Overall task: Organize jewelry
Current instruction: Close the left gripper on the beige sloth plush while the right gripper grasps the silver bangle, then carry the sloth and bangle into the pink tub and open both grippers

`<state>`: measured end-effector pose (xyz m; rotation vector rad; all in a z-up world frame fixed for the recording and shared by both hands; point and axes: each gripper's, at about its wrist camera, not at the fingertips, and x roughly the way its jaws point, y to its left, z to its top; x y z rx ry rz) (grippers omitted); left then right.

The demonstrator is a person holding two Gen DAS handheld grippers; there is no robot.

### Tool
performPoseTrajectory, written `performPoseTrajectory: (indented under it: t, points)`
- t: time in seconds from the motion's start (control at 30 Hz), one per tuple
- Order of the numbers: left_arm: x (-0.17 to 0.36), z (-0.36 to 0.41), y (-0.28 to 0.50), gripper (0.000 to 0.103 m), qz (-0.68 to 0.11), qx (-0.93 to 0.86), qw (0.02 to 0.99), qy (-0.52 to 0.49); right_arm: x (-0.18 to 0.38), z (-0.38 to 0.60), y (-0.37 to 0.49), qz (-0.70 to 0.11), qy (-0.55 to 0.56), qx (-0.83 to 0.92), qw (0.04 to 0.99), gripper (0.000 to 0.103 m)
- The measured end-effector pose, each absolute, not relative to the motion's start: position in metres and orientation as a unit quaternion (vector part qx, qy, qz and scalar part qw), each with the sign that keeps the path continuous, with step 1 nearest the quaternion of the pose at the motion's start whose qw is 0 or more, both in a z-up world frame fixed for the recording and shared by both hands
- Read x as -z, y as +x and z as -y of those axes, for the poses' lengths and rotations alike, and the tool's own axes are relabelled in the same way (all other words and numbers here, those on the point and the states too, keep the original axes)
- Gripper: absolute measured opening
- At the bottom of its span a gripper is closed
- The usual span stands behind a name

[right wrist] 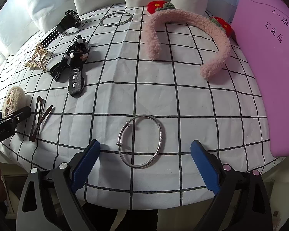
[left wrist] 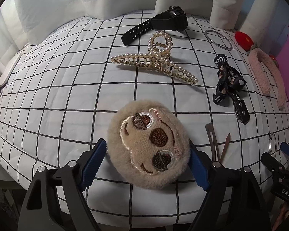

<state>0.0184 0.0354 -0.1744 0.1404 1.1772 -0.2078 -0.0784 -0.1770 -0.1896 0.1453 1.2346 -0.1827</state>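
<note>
Left claw (left wrist: 147, 161) straddles the plush sloth-face hair clip (left wrist: 148, 148) at the near edge of the checked counter (left wrist: 67, 96), pads beside the fur; contact unclear. Right claw (right wrist: 144, 161) gapes around the silver bangle (right wrist: 142, 141), clear of it. Farther: pearl claw clip (left wrist: 154, 59), black watch (left wrist: 163, 22).

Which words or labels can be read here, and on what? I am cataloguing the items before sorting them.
"DAS": white letters on the right gripper's black body, left wrist view.
"ck": white letters on the black ribbon bow; "luck" on it in the left view.
"CenRobot.AI", partly cut off: on the left gripper's body, right wrist view.
Handwritten Chinese characters on the purple sheet: roughly "小一班", the rest unclear.
</note>
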Motion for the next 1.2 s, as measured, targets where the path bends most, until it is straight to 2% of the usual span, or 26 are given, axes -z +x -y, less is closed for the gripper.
performPoseTrajectory:
  t: [0.03,0.1,0.17,0.23,0.37,0.8,1.2]
  points:
    - [0.173,-0.033,0.017,0.068,-0.552,0.101,0.825,0.068,0.188,0.174,-0.079,-0.575,0.063,0.08,0.812,0.079]
    - [0.172,-0.03,0.016,0.061,-0.55,0.106,0.825,0.069,0.185,0.168,-0.079,-0.572,0.056,0.071,0.815,0.058]
    - [0.171,-0.028,0.014,0.054,-0.548,0.112,0.826,0.071,0.183,0.167,-0.079,-0.569,0.057,0.067,0.817,0.043]
    - [0.17,-0.028,0.014,0.048,-0.547,0.114,0.826,0.07,0.183,0.167,-0.077,-0.567,0.06,0.066,0.819,0.043]
    - [0.168,-0.031,0.015,0.043,-0.55,0.115,0.825,0.065,0.181,0.171,-0.077,-0.563,0.077,0.063,0.821,0.043]
    - [0.122,-0.03,0.013,0.042,-0.514,0.122,0.847,0.053,0.145,0.169,-0.077,-0.526,0.083,0.044,0.845,0.043]
    - [0.044,0.024,0.013,0.042,-0.441,0.185,0.876,0.054,0.057,0.206,-0.079,-0.437,0.092,0.067,0.892,0.043]
